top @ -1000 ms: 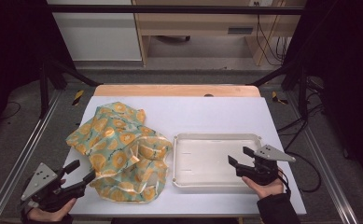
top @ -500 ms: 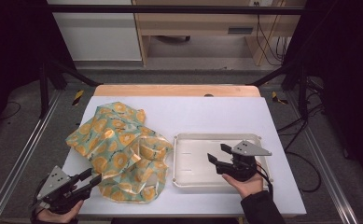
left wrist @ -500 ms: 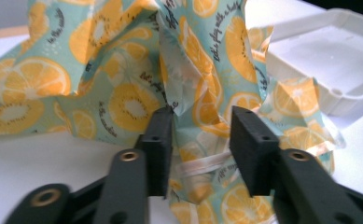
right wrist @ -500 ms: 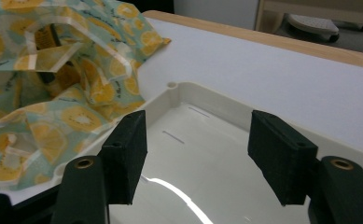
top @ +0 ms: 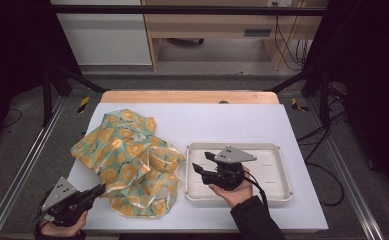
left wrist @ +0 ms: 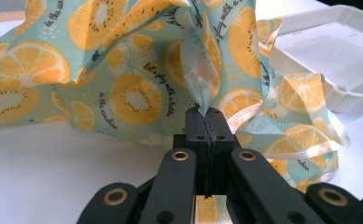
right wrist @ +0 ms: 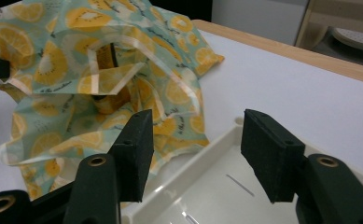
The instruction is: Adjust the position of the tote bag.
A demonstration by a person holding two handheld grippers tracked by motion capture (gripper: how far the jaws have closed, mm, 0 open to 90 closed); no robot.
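While the left tongs point(left wrist: 206, 116) sit at the front left corner of the surface point(top: 242, 125), their jaws are pinched tight on a fold of the cloth point(top: 127, 160), and you can see the fabric rising straight up out of the closed jaws in the left gripper view. That cloth point(left wrist: 123, 70) is a teal thing covered in orange slices with some writing on it, all crumpled up over the left half of the surface, with its right edge just beside the tray point(top: 277, 172).

The tray is white, shallow, and sits toward the front right of the surface. The right tongs point(top: 206, 162) hover over its left part, held by a hand point(top: 234, 192) coming in from the front edge, pointing toward the cloth. Their jaws are spread wide with nothing between them; in the right gripper view, the right tongs point(right wrist: 195, 156) frame the tray's near rim point(right wrist: 188, 175) and the bunched cloth point(right wrist: 100, 70) beyond it. Whether they're touching the tray, I honestly can't tell.

Back edge of the surface has a wooden strip point(top: 192, 96) showing.
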